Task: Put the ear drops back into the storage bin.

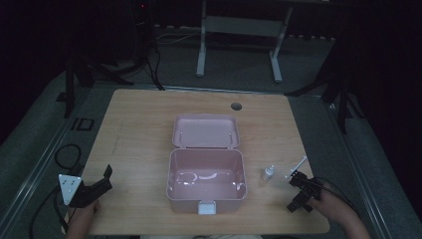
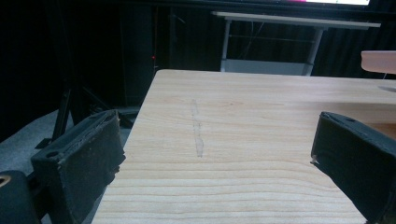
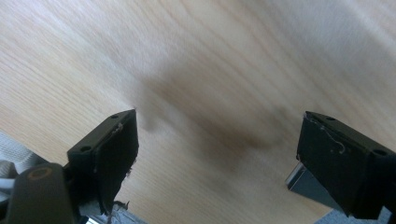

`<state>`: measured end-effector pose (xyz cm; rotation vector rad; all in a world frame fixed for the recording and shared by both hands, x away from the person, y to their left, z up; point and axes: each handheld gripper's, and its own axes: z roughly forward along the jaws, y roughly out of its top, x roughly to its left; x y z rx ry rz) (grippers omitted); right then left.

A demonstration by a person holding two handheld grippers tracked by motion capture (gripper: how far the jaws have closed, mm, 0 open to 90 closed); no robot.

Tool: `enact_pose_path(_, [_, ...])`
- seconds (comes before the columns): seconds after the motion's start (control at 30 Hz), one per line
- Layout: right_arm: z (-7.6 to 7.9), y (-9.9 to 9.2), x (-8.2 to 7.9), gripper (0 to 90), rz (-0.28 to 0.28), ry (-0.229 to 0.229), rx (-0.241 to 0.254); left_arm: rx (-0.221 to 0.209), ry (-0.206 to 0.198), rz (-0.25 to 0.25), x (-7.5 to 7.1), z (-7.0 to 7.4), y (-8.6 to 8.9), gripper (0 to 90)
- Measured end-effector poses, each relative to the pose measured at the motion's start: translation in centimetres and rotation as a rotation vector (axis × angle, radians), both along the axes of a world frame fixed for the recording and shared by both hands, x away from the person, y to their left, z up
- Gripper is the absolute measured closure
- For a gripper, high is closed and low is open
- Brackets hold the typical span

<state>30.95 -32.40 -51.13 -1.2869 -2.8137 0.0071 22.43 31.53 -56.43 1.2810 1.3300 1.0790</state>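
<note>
Pink box (image 1: pixel 206 181) lid-open mid-table; small bottle (image 1: pixel 267 173), white stick (image 1: pixel 297 165) near right tongs (image 1: pixel 300 192); both tongs released.

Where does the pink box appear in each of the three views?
High view: the pink box sits at table centre, lid open and leaning back, white latch facing the person.
Left gripper view: a pink edge at the far right, likely part of the box.
Right gripper view: not in it; wood shows between the open jaws.
Shared landmark: the wooden table.
</note>
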Motion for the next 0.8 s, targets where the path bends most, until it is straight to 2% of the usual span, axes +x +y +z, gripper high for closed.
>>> enact_pose_path(0.23, [0.4, 0.8, 0.9, 12.3, 0.021, -0.003, 0.032, -0.001, 0.0, -0.002, 0.0, 0.0, 0.0, 2.4])
enact_pose_path(0.43, [0.9, 1.4, 1.9, 12.3, 0.05, -0.008, 0.024, -0.001, 0.001, -0.002, 0.0, 0.0, 0.0, 2.3])
enact_pose_path(0.57, [1.0, 1.8, 2.8, 12.3, 0.047, -0.014, 0.026, -0.003, 0.001, -0.003, 0.0, 0.0, 0.0, 2.3])
enact_pose_path(0.67, [1.1, 2.2, 3.3, 13.1, 0.053, -0.025, 0.005, -0.002, 0.001, -0.003, 0.0, 0.0, 0.0, 2.4])
enact_pose_path(0.8, [1.3, 2.9, 4.0, 14.2, 0.053, -0.023, 0.017, -0.003, 0.001, -0.005, 0.0, 0.0, 0.0, 2.3])
